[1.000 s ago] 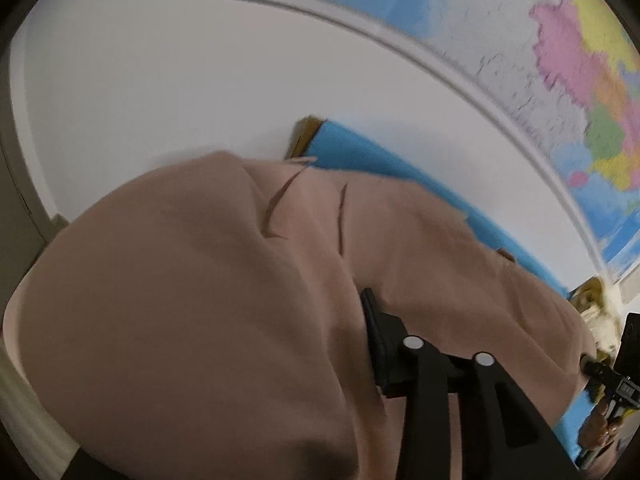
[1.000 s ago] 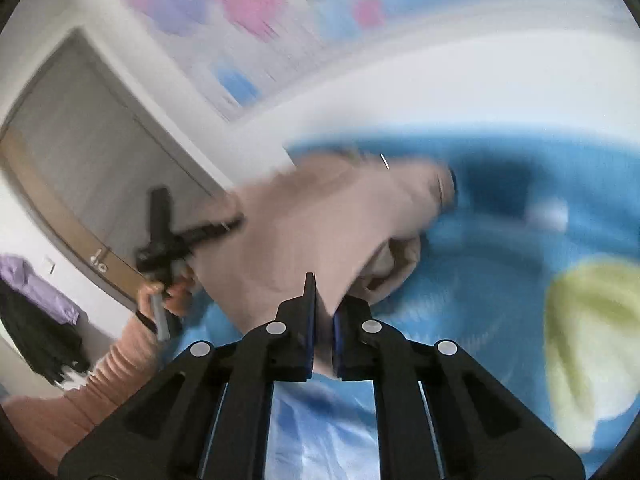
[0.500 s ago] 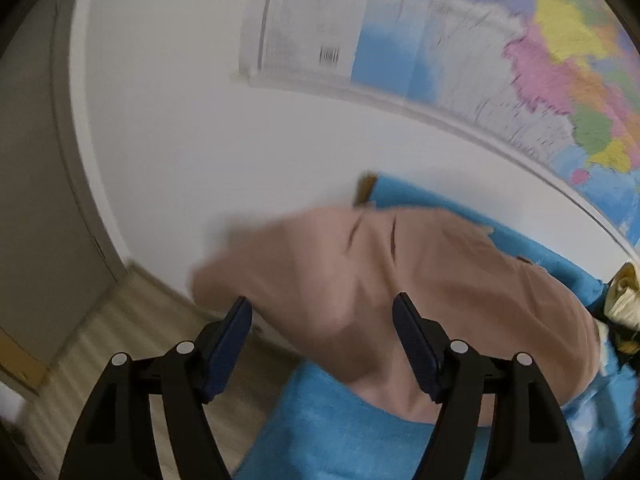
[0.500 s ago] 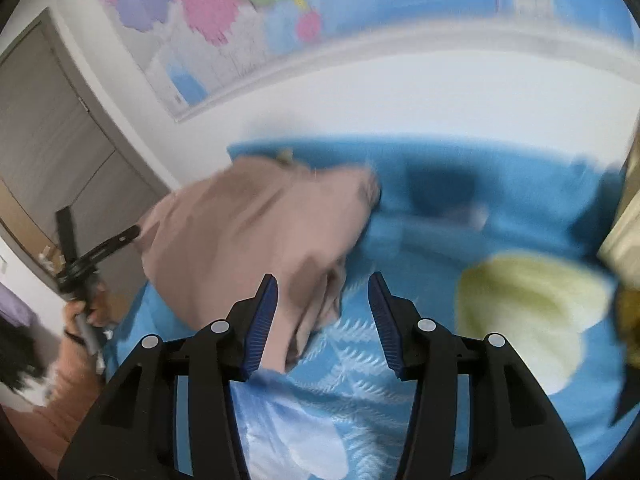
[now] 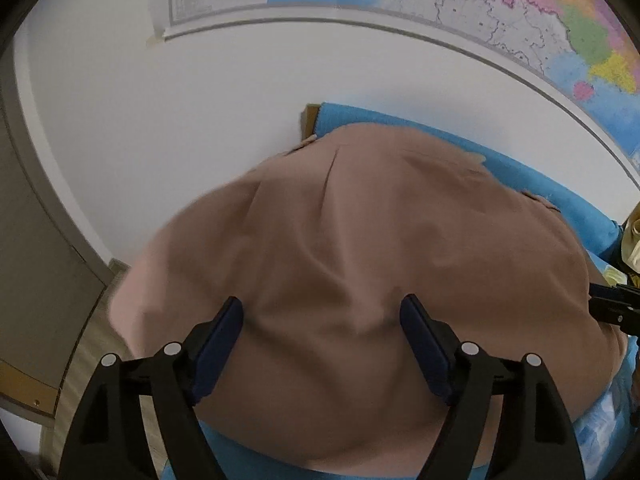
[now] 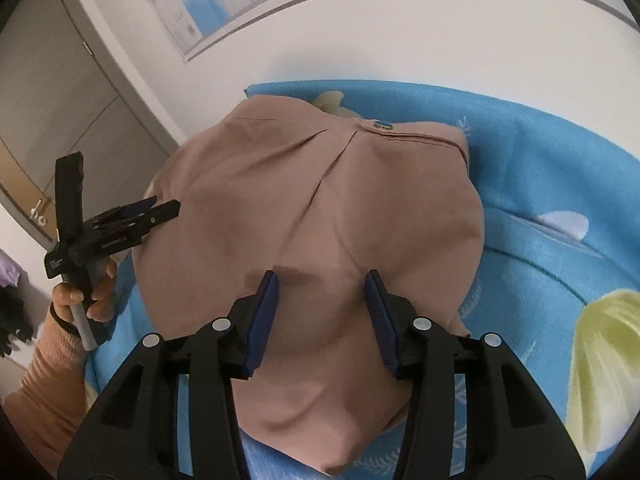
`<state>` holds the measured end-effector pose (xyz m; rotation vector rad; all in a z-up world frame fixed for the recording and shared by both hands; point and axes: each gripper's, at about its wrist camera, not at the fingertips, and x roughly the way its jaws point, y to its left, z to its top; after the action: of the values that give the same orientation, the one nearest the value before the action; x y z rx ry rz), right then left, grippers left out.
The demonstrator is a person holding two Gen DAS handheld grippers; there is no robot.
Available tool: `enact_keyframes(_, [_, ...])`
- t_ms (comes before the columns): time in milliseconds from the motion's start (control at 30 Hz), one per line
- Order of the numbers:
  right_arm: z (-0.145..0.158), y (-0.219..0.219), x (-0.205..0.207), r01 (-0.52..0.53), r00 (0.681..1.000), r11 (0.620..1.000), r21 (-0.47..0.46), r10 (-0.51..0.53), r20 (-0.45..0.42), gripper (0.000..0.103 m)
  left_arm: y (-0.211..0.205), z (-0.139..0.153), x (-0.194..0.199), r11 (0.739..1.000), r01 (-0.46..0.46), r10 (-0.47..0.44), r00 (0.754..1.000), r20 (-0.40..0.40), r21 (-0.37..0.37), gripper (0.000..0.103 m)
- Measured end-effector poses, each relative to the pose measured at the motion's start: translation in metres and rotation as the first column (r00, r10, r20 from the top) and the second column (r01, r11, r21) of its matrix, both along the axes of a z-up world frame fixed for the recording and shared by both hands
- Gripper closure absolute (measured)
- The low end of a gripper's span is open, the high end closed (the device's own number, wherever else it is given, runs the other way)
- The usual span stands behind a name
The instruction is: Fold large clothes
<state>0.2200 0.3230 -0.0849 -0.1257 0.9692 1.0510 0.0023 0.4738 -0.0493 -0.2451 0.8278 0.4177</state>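
Paper map point(image 5: 224, 4) barcode, print unreadable

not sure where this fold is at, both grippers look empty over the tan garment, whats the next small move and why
Probably lower the right gripper and pinch the tan garment at its near edge: both it and the left gripper are open, and the garment lies loose on the blue sheet.

Wall map point(image 5: 460, 4) runs across the top of the left wrist view; barcode near its lower left corner, coloured regions at upper right. White wall point(image 5: 200, 120) below it. Grey door point(image 6: 52, 92) at upper left of the right wrist view, handle at the left edge. Blue bedsheet point(image 6: 540, 184) with pale leaf print fills the right side. Wood-look floor point(image 5: 84, 356) at lower left of the left wrist view.
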Motion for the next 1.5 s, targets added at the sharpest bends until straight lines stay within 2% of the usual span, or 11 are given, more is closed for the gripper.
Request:
enact_keyframes(167, [0.023,-0.014,-0.011,0.001,0.998,1.000,0.031,-0.003,0.062,0.052,-0.027,0.017,-0.015,0.999,-0.007,0.005,0.999,0.045,0.039,0.025])
enact_keyframes(267, [0.034,-0.019,-0.032,-0.025,0.995,0.998,0.064,0.018,0.103,0.038,-0.053,0.026,-0.026,0.997,0.016,-0.021,0.998,0.063,0.077,0.022])
enact_keyframes(433, [0.035,-0.014,-0.061,-0.083,0.984,0.995,0.053,0.073,0.165,0.039,-0.090,0.031,-0.036,0.990,0.079,-0.088,0.993,0.077,0.115,0.021])
enact_keyframes(567, [0.021,0.002,-0.062,-0.099,0.984,0.995,0.002,0.097,0.152,0.039,-0.106,0.022,-0.036,0.983,0.104,-0.114,0.992,0.052,0.153,0.020])
enact_keyframes(633, [0.010,0.009,-0.056,-0.091,0.987,0.996,-0.021,0.093,0.128,0.041,-0.106,0.016,-0.033,0.985,0.103,-0.110,0.993,0.044,0.136,0.020])
enact_keyframes(733, [0.002,0.014,-0.053,-0.089,0.985,0.995,-0.034,0.093,0.148,0.040,-0.101,0.006,-0.028,0.991,0.092,-0.095,0.995,0.026,0.100,0.019])
enact_keyframes(833, [0.002,0.016,-0.056,-0.097,0.981,0.994,-0.042,0.102,0.164,0.036,-0.101,0.003,-0.027,0.990,0.089,-0.091,0.996,0.019,0.105,0.019])
enact_keyframes(967, [0.007,0.012,-0.062,-0.097,0.982,0.995,-0.028,0.100,0.159,0.025,-0.105,0.004,-0.029,0.991,0.075,-0.077,0.997,0.017,0.107,0.019])
enact_keyframes(1200, [0.032,0.000,-0.056,-0.031,0.979,0.999,0.040,0.022,0.201,0.019,-0.107,0.016,-0.034,0.991,0.064,-0.069,0.997,0.044,0.117,0.017])
enact_keyframes(1333, [0.037,0.012,-0.026,0.007,0.993,0.998,0.060,-0.014,0.121,0.019,-0.094,0.020,-0.024,0.994,0.045,-0.050,0.997,0.050,0.097,0.017])
enact_keyframes(1500, [0.006,0.036,-0.003,0.030,0.998,0.998,-0.063,-0.026,0.059,0.020,-0.076,0.006,-0.006,0.999,0.031,-0.031,0.999,0.013,0.036,0.017])
